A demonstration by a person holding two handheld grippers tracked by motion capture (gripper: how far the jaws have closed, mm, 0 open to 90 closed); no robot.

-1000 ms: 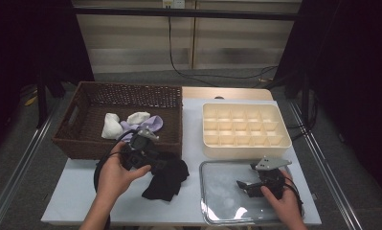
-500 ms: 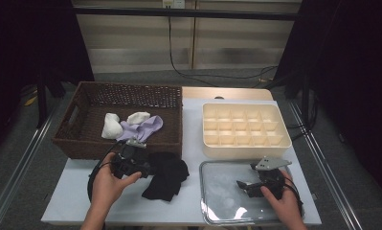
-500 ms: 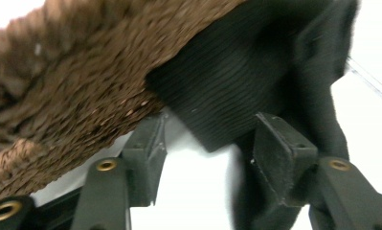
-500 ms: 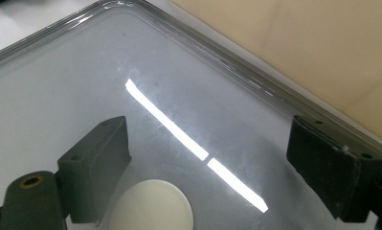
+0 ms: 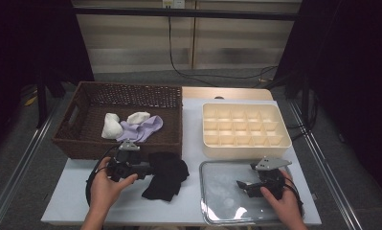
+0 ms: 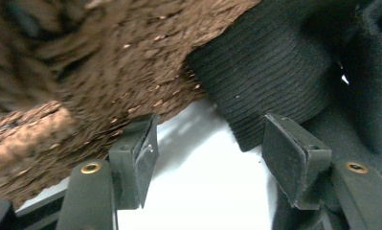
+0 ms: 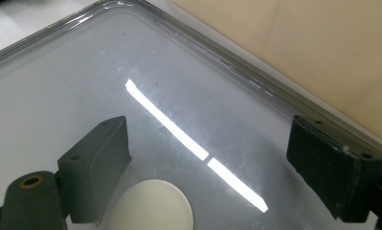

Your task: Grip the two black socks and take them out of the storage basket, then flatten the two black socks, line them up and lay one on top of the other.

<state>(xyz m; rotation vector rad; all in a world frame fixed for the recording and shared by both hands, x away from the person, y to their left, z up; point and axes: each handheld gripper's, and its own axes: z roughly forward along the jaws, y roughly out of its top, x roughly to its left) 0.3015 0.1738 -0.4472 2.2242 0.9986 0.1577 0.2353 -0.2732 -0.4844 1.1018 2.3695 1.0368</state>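
Observation:
A heap of black socks [image 5: 167, 175] lies on the white table [image 5: 69, 201] in front of the wicker basket [image 5: 126, 88]. My left gripper [image 5: 146, 168] lies low on the table and points right at the heap. In the left gripper view, my left gripper [image 6: 212, 143] is open and has just been opening. Bare table shows between its pads, and a ribbed black sock cuff [image 6: 275, 81] sits just ahead. My right gripper [image 5: 243, 184] rests open over the clear lid [image 5: 217, 191]. In the right gripper view, my right gripper [image 7: 212, 143] has nothing between its pads.
The basket holds two white socks [image 5: 111, 125] and a lilac sock [image 5: 143, 129]; its woven wall [image 6: 83, 72] is close on my left gripper's left. A beige divided box [image 5: 246, 125] stands behind the clear lid [image 7: 83, 96], its side [image 7: 298, 48] just beyond the lid's rim.
My left hand has come down from the basket's front wall to the table beside the black socks, and its jaws have spread. The right hand has kept still.

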